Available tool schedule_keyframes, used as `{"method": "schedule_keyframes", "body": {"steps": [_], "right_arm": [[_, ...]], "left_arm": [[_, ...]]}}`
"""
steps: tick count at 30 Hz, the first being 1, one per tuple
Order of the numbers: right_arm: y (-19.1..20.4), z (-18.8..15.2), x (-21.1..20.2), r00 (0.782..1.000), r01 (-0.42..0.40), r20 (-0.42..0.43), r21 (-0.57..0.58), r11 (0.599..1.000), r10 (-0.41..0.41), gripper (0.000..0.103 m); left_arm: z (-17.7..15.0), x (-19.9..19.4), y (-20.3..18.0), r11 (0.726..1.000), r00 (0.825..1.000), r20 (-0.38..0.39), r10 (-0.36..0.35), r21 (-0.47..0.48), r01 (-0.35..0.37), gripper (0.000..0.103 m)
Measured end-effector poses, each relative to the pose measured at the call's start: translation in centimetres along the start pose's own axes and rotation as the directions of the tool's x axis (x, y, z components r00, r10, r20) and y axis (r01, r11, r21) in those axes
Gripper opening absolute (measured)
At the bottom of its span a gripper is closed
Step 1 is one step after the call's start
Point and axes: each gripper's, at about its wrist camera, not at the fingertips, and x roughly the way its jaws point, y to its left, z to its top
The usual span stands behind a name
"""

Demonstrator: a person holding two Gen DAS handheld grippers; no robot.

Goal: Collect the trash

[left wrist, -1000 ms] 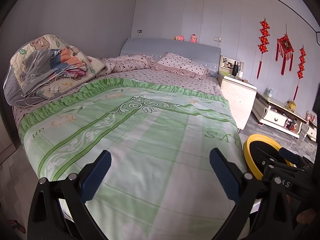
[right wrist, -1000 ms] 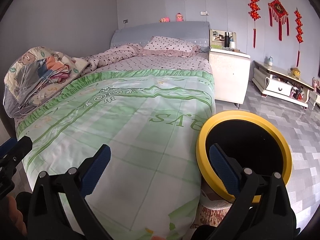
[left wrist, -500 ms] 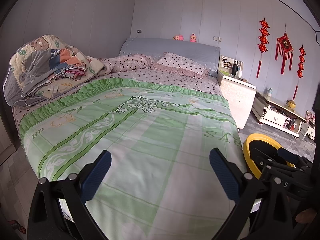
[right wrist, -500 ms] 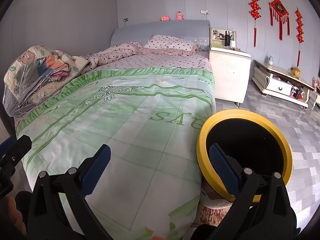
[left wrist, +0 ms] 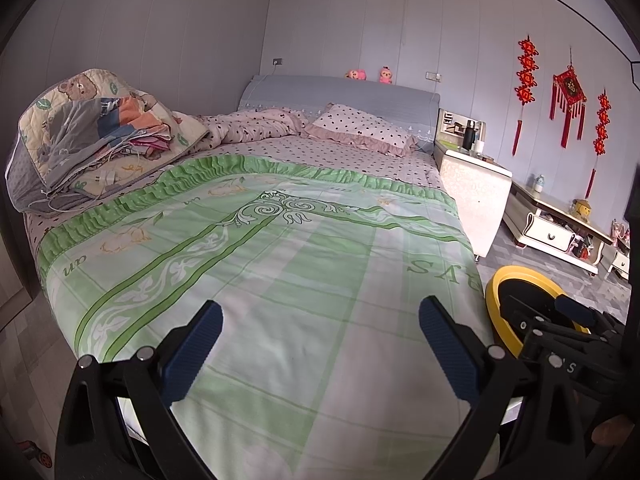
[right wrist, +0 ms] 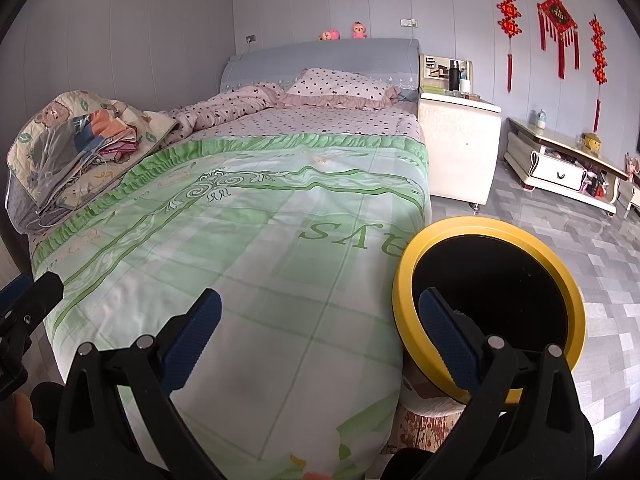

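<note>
**A:** At the foot of the bed, what sits closest to the cameras?

**B:** Two handheld grippers. The left gripper has its blue-padded fingers spread wide apart with nothing between them, hovering over the near end of the green bedspread. The right gripper is spread just as wide and equally empty; its left finger is over the bedspread, its right finger is in front of the trash bin.

**A:** Where is the trash bin?

**B:** The trash bin stands on the floor at the bed's right near corner, just beside the hanging bedspread. It has a yellow rim and a dark inside; I cannot tell whether anything lies in it. No loose trash shows on the bedspread.

**A:** And further along the bed?

**B:** The bedspread is pale green with darker green bands and a ruffled far edge. Beyond it lies a sheet with dark dots. On the left edge sits a pile of folded quilts, one printed with bears. At the head end are a rumpled pink dotted blanket and a matching pillow, against a grey-blue headboard with two small pink toys on top.

**A:** To the right?

**B:** A white nightstand stands beside the bed, a low white cabinet is along the wall, and red knot ornaments hang above.
</note>
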Motion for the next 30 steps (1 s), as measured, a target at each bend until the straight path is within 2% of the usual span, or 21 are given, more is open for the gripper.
{"method": "schedule_keyframes", "body": {"steps": [30], "right_arm": [[-0.14, -0.56, 0.44, 1.0, 0.011, -0.018, 0.011, 1.0, -0.011, 0.095]], "left_arm": [[-0.31, 0.32, -0.01, 1.0, 1.0, -0.012, -0.005, -0.002, 0.005, 0.095]]}}
